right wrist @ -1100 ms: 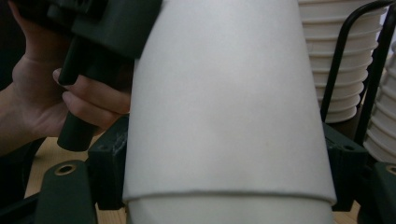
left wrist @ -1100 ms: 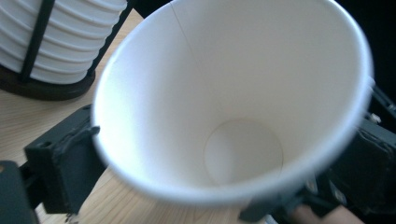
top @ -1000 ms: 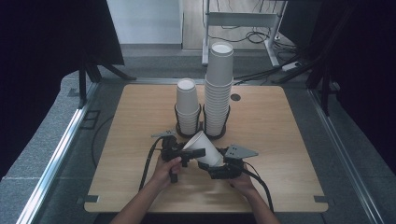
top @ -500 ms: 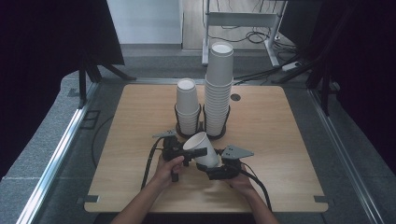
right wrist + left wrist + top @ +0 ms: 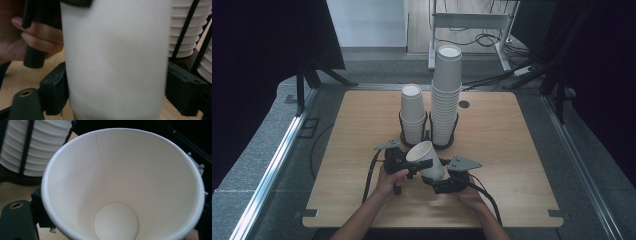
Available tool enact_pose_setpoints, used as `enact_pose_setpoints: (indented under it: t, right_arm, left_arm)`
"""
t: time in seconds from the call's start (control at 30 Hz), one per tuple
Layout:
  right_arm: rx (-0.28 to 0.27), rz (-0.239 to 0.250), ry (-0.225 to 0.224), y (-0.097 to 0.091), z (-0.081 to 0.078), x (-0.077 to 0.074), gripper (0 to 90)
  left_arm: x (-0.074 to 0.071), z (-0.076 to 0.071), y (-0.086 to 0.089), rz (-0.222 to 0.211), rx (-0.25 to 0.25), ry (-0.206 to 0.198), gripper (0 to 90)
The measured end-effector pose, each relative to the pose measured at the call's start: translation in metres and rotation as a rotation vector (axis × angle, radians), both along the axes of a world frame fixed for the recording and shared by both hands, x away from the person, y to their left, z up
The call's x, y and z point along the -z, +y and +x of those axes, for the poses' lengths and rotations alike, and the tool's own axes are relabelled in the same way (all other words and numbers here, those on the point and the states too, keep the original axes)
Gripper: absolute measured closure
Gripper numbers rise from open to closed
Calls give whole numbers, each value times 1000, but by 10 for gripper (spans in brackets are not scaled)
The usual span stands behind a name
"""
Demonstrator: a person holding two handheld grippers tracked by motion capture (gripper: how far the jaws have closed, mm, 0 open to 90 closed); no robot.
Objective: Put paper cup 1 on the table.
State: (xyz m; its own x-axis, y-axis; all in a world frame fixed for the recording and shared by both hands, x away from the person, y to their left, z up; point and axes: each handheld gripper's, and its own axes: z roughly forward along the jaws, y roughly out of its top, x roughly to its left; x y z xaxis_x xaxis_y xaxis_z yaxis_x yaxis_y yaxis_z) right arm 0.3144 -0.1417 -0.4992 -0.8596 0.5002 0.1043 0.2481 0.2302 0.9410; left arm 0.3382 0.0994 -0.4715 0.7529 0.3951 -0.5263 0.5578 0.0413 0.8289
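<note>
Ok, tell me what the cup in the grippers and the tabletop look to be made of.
Cup: seemingly paper, matte white; a straight glued seam runs down its inside wall and its rim is rolled. Tabletop: looks like light wood or wood-look laminate with faint grain, satin finish; which one is unclear.

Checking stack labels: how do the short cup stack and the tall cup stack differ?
Height: the short cup stack reaches about halfway up the tall cup stack.
Place: the short cup stack stands left, the tall cup stack right, side by side with a thin gap between them.
Shared: both are white paper cups, upright, mouths up, each in a black wire holder on the wooden table.
</note>
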Motion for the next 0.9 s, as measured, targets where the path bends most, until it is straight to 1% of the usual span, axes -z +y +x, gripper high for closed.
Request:
enact_pose_setpoints:
  t: [0.07, 0.2, 0.23, 0.27, 0.37, 0.4, 0.53, 0.7, 0.83, 0.9]
  right_arm:
    - [10, -5, 0, -1, 0, 0, 137]
    - [9, -12, 3, -1, -1, 0, 133]
    - [8, -14, 4, -1, -1, 0, 132]
    - [9, -16, 4, -1, -1, 0, 132]
    - [9, -27, 10, -2, -1, 1, 131]
    - [9, -33, 12, -2, -1, 1, 130]
    - [5, -48, 21, -1, -2, 3, 125]
    - [-3, -81, 26, 0, -3, 5, 125]
    - [-3, -90, 32, 0, -3, 6, 125]
    - [-2, -96, 33, 0, -4, 6, 127]
  left_arm:
    - [-2, -1, 4, 5, -14, -18, 140]
    - [-6, -3, 9, 20, -38, -42, 140]
    - [-7, -3, 10, 28, -39, -45, 140]
    - [-9, -3, 11, 33, -44, -57, 140]
    - [-13, -5, 13, 36, -48, -75, 140]
    - [-14, -6, 14, 43, -52, -84, 140]
    - [-16, -7, 16, 46, -59, -94, 140]
    - [-18, -7, 21, 47, -72, -102, 140]
    - [-20, -7, 25, 59, -91, -115, 140]
    - [-21, -7, 26, 56, -93, -114, 140]
